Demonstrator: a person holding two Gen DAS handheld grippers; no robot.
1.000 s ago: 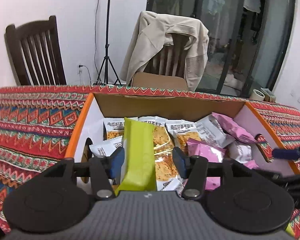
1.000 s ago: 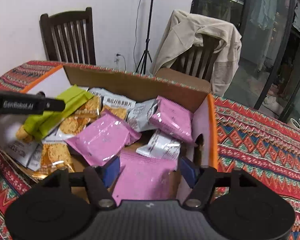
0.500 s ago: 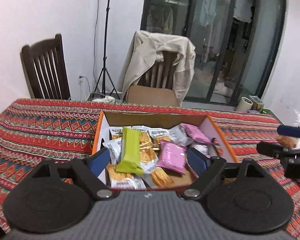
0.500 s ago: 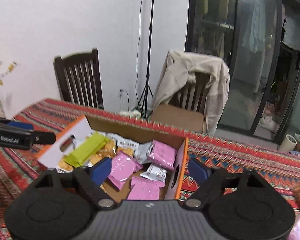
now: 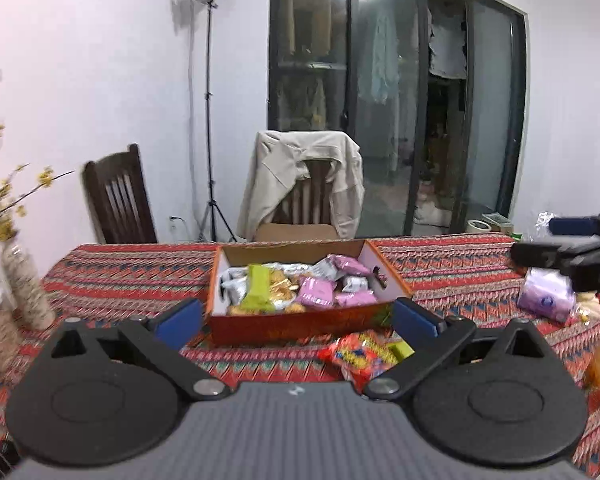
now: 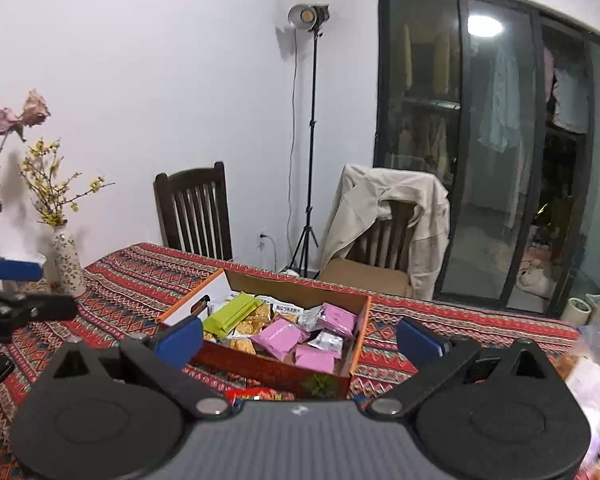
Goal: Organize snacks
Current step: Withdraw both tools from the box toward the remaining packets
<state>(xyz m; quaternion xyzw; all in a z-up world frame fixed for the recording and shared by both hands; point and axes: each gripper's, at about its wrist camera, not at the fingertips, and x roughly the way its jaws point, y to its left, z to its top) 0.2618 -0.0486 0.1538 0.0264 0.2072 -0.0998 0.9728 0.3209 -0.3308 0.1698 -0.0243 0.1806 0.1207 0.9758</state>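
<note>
An orange cardboard box [image 5: 300, 324] [image 6: 274, 372] sits mid-table, filled with snack packs: a green pack [image 5: 256, 291] [image 6: 230, 314], pink packs [image 5: 314, 291] [image 6: 280, 338], and white and golden ones. My left gripper [image 5: 296, 320] is open and empty, held well back from and above the box. My right gripper [image 6: 298, 340] is open and empty, also back from the box. A red and yellow snack bag [image 5: 360, 354] lies on the cloth in front of the box; a sliver of it shows in the right wrist view [image 6: 256, 394].
The table has a red patterned cloth [image 5: 120, 268]. A flower vase [image 6: 68, 262] stands at the left. A purple pack [image 5: 546, 294] and other bags lie at the right. Two chairs [image 5: 120, 200] [image 6: 384, 232], one with a jacket, and a light stand [image 6: 310, 140] stand behind the table.
Both grippers have pulled back and up from the box and opened wider. The green pack and a pink pack that lay between their fingers now lie in the box.
</note>
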